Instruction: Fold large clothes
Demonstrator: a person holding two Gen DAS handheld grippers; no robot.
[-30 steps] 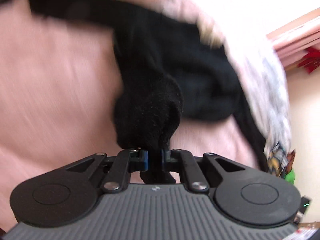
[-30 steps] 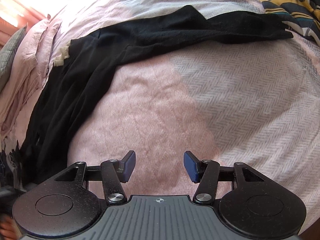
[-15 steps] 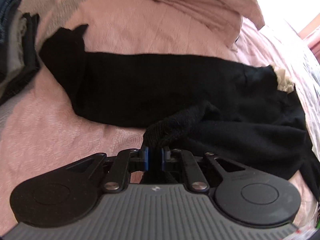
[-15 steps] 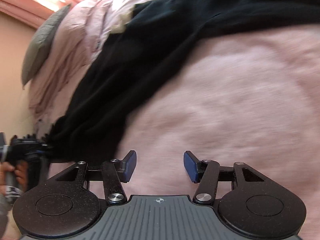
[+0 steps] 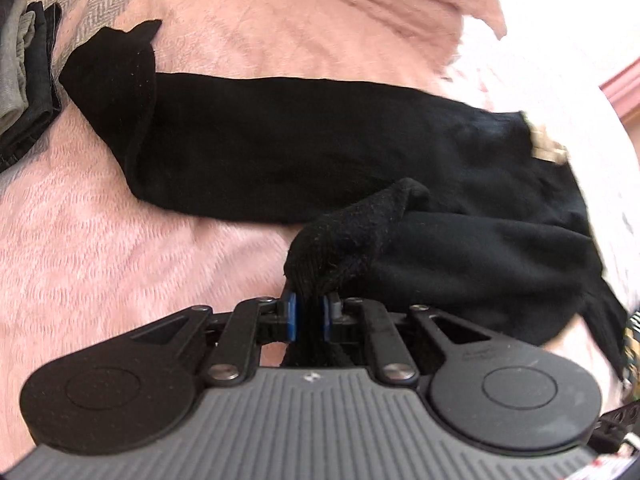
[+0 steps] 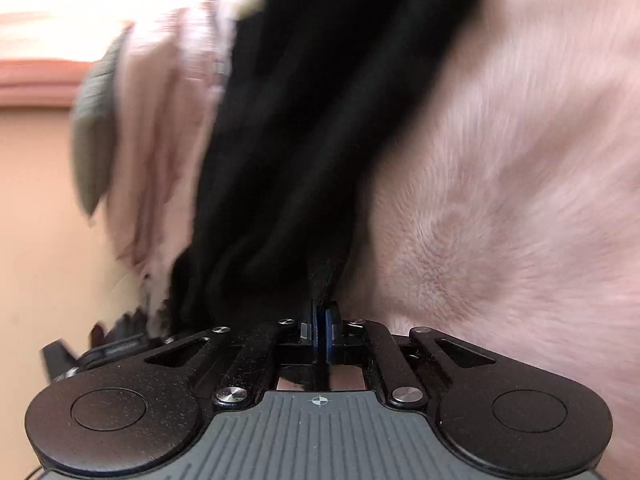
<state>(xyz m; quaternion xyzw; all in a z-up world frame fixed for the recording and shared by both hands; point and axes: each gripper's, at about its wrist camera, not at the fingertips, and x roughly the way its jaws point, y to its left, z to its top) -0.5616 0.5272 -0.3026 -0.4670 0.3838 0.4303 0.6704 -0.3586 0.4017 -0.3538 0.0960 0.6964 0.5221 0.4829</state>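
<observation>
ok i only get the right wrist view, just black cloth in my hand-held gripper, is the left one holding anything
observer: yes, the left hand-held gripper is shut on a bunched fold of the black garment.
operator: is the rest of it spread out or bunched
observer: one long part lies flat across the pink blanket, its end toward the left of that view.
operator: anything else on the bed near it
observer: a stack of folded dark and grey clothes sits at the left edge, close to that end.
</observation>
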